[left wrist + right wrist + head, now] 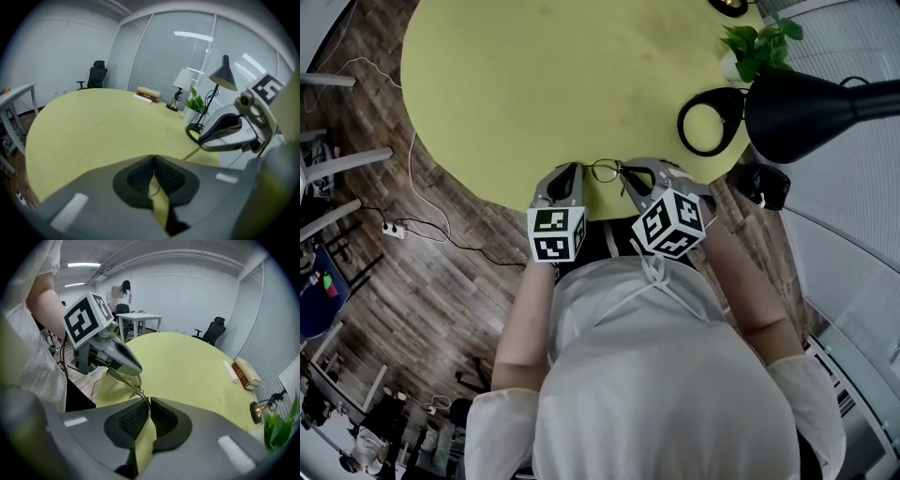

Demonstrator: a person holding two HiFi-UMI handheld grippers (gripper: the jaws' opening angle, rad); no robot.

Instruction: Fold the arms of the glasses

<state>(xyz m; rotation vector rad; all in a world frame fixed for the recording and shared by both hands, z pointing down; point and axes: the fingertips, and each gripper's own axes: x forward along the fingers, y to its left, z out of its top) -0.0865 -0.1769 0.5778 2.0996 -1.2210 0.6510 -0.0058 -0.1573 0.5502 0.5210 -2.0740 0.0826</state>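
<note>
Head view: a person is standing at the near edge of a round yellow-green table [534,84] with a gripper in each hand. The glasses [605,171] are sitting at that edge, between the two sets of jaw tips. The left gripper [578,171] is meeting them from the left and the right gripper [624,172] from the right. This view is too small to show whether the arms are folded. A black desk lamp [806,108] and a potted plant [755,42] are standing well apart, at the far right.

Left gripper view: the left gripper [153,158] is clenched, with a thin wire of the glasses just visible between its pads. A slim arm of the glasses [192,153] is running across to the right gripper [200,143].

Right gripper view: this one is showing the grip most plainly. The right gripper [148,401] is clamped on the metal of the glasses [130,387], which is stretching up to the closed tips of the left gripper [136,370].

The step in hand appears to be the fold itself, with both grips set. The next move is probably calling for one gripper to steady the frame while the other swings an arm gently inward about its hinge.
</note>
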